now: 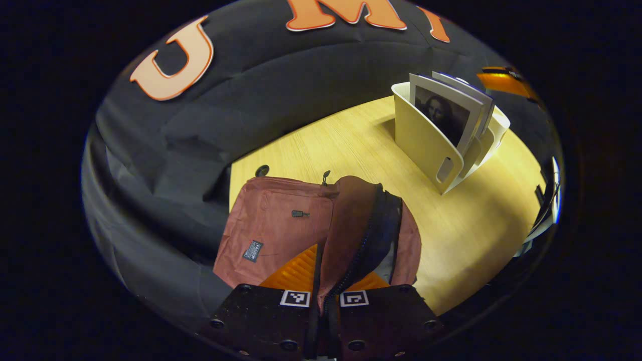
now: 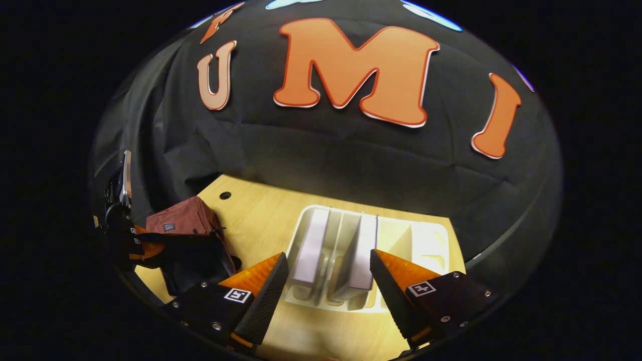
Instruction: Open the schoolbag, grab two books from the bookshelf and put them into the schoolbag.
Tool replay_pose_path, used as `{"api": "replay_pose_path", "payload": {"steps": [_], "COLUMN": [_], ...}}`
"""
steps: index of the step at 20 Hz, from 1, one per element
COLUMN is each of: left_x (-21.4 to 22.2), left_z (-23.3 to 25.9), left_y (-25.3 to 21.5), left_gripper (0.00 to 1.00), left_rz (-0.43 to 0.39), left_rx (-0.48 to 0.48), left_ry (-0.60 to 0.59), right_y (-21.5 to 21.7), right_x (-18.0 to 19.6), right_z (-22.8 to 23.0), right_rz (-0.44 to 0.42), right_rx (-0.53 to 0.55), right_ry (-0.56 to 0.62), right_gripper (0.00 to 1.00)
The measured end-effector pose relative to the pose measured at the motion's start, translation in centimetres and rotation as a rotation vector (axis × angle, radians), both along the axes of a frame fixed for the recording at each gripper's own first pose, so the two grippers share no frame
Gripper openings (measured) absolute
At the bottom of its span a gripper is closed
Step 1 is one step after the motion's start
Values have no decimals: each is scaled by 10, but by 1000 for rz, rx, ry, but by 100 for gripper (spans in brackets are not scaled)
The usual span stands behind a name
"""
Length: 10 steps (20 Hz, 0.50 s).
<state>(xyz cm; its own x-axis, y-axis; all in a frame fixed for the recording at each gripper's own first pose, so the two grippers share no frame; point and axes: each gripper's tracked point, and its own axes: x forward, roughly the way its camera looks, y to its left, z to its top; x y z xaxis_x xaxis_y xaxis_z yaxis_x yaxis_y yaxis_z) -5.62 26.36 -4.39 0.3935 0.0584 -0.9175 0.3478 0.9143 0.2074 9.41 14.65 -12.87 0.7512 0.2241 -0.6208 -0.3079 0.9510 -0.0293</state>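
Risk noted: if the flap slips from the left tongs (image 1: 326, 301), the schoolbag (image 1: 281, 225) mouth may fall closed before any book arrives; a careless descent could catch both books (image 2: 311, 245) or tip the bookshelf (image 2: 421, 240). Left tongs are clenched on the zippered flap, bag resting on the counter (image 1: 476, 215). Right tongs (image 2: 328, 281) are spread wide above the shelf, nothing held.

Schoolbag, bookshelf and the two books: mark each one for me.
schoolbag (image 1: 271, 220), left gripper view, on its front panel.
bookshelf (image 1: 419, 135), left gripper view, on its side wall.
books (image 2: 311, 248) (image 2: 363, 253), right gripper view, on their top edges.
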Motion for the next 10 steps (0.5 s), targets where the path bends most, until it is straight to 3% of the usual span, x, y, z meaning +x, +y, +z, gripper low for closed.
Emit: {"api": "replay_pose_path", "payload": {"steps": [2,6,10], "left_x": [5,11,18], "left_z": [2,7,12], "left_y": [5,12,18], "left_gripper": [7,1,5], "left_rz": [-11,-73,-135], "left_rx": [-52,-123,-136], "left_ry": [42,118,150], "right_y": [14,42,30], "right_x": [6,-2,18], "right_z": [-7,-27,-37], "right_rz": [-9,-36,-67], "right_rx": [5,87,-36], "right_ry": [65,301,309], "right_gripper": [97,98,97]}}
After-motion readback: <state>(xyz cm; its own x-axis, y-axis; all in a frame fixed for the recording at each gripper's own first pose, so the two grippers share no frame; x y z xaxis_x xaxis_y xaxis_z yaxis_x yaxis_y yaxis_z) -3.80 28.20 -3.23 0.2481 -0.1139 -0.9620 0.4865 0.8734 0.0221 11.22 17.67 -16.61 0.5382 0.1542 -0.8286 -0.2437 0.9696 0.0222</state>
